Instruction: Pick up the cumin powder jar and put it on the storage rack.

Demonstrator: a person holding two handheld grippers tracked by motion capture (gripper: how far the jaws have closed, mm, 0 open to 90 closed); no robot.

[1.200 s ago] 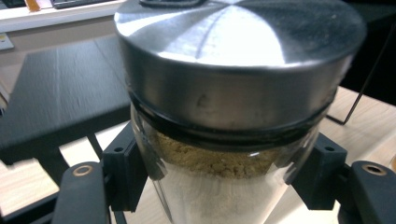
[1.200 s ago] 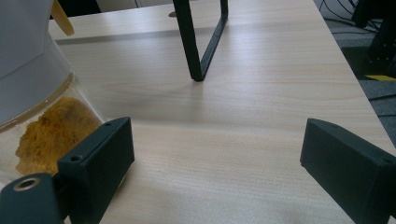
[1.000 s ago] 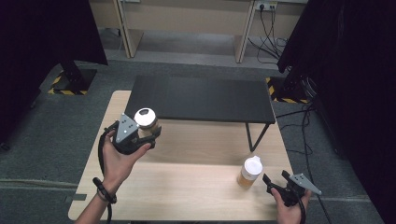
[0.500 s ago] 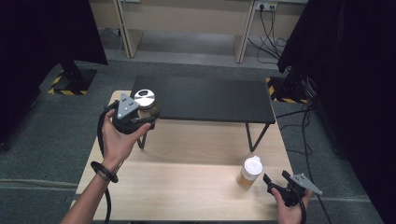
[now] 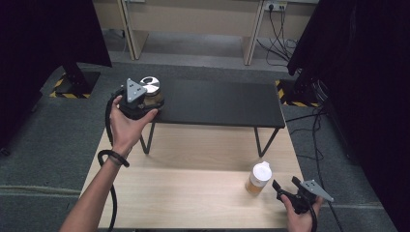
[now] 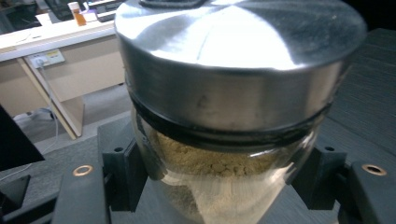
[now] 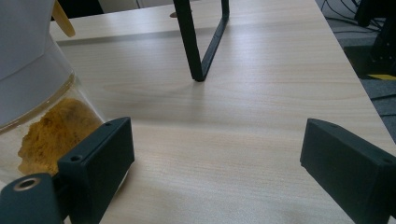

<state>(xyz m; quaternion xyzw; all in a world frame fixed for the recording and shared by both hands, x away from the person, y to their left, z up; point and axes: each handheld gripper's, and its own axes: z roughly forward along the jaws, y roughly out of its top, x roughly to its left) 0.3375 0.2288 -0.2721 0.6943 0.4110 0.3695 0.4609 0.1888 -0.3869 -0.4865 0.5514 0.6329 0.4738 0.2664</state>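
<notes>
The left tool squeezes the shiny-lidded jar above the black shelf; it could slip. The right tool sits open.

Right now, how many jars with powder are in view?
2. One jar, with a metal lid, is held in the left gripper over the black shelf's left end. The other jar stands on the table beside the right gripper.
</notes>
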